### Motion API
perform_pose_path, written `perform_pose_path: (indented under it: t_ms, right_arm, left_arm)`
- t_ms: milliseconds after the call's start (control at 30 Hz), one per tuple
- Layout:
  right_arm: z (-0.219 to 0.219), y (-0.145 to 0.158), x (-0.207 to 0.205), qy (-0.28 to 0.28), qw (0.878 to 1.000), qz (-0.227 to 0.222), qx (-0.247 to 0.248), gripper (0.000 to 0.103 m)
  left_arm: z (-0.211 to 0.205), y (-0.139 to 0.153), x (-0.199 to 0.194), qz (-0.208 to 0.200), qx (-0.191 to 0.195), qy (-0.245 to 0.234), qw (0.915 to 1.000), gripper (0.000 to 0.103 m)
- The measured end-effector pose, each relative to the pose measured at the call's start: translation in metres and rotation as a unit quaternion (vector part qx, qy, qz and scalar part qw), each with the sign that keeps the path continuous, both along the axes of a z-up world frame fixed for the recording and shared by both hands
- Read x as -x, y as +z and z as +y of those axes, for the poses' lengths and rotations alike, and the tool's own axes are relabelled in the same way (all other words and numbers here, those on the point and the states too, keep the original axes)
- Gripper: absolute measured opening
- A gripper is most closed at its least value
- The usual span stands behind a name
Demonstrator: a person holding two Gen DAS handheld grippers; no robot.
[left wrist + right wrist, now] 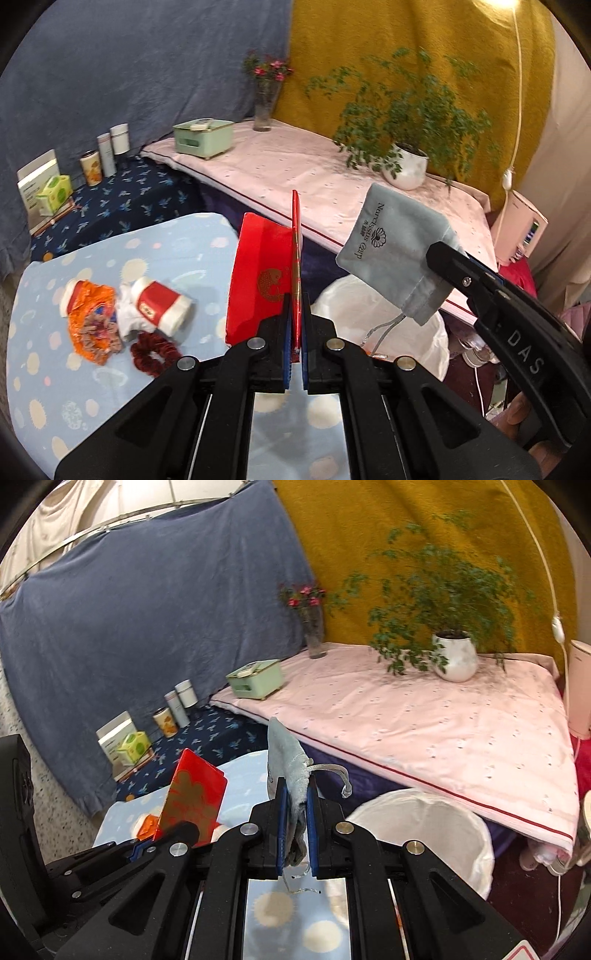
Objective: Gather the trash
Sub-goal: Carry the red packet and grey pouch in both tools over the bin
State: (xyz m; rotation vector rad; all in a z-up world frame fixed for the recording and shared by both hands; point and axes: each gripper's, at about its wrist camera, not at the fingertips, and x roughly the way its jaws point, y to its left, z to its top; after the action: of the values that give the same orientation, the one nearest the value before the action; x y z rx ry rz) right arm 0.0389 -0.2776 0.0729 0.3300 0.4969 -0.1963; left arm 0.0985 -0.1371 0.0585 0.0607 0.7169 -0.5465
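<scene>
My left gripper (295, 325) is shut on a red envelope (258, 273) with a gold fish print, held upright above the light blue dotted table (177, 243). The same red envelope (192, 794) shows at lower left in the right wrist view. My right gripper (295, 812) is shut on a grey drawstring pouch (288, 760); in the left wrist view the pouch (391, 240) hangs from the right gripper (439, 258) over a white-lined bin (399, 332). The bin (436, 819) is just right of the table. Left on the table are an orange wrapper (88, 314), a red-and-white cup (159, 302) and a dark red scrunchie (153, 352).
A pink-covered bed (424, 731) lies behind the bin with a potted plant (454, 657), a vase of flowers (314, 627) and a green box (255, 681). Cans and boxes (92, 166) stand on a dark blue cloth by the blue curtain. A lamp cord (517, 110) hangs at right.
</scene>
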Motion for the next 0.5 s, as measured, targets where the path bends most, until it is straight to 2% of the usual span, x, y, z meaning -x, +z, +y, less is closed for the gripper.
perform_pose_path:
  t_ms: [500]
  right_arm:
    - [-0.083, -0.034, 0.031, -0.071, 0.997, 0.025, -0.025, 0.009]
  left_arm:
    - [-0.096, -0.020, 0.016, 0.014, -0.024, -0.085, 0.9960, 0.003]
